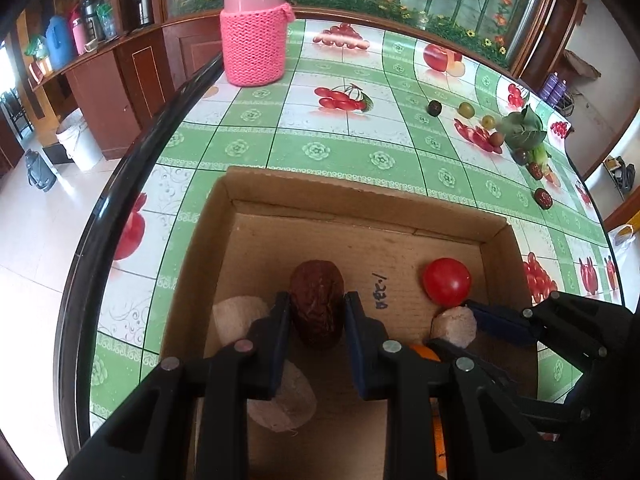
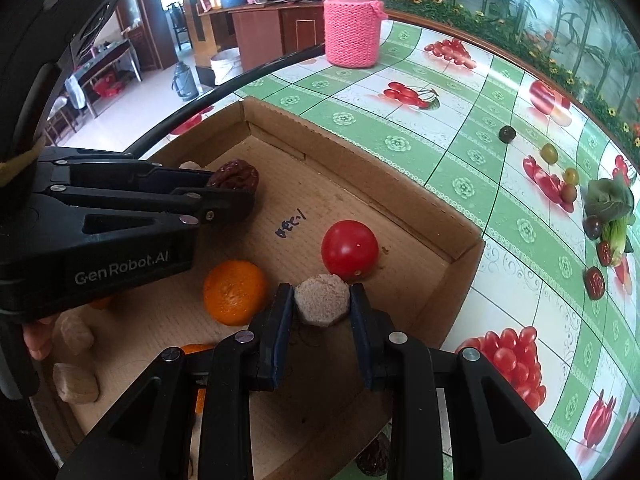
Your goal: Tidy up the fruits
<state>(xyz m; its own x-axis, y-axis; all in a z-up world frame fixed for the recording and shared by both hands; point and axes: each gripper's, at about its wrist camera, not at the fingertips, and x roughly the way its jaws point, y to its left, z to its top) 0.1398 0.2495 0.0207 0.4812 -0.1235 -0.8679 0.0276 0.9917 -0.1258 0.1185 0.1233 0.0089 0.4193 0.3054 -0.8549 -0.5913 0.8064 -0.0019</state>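
Note:
A shallow cardboard box (image 1: 360, 200) lies on the table, also in the right wrist view (image 2: 360, 168). My left gripper (image 1: 316, 304) is shut on a wrinkled brown date (image 1: 317, 300) just above the box floor; it also shows in the right wrist view (image 2: 236, 178). My right gripper (image 2: 322, 300) is shut on a pale beige round piece (image 2: 322, 300), seen in the left wrist view (image 1: 454, 326) too. In the box lie a red tomato (image 2: 349, 249), an orange (image 2: 234, 292) and several beige pieces (image 2: 74, 382).
A pink jar in a knitted sleeve (image 1: 254, 24) stands at the table's far side. Several small dark and green fruits (image 2: 550, 153) and a leafy vegetable (image 2: 608, 200) lie on the fruit-print tablecloth at the right. The table's black edge (image 1: 120, 184) runs along the left.

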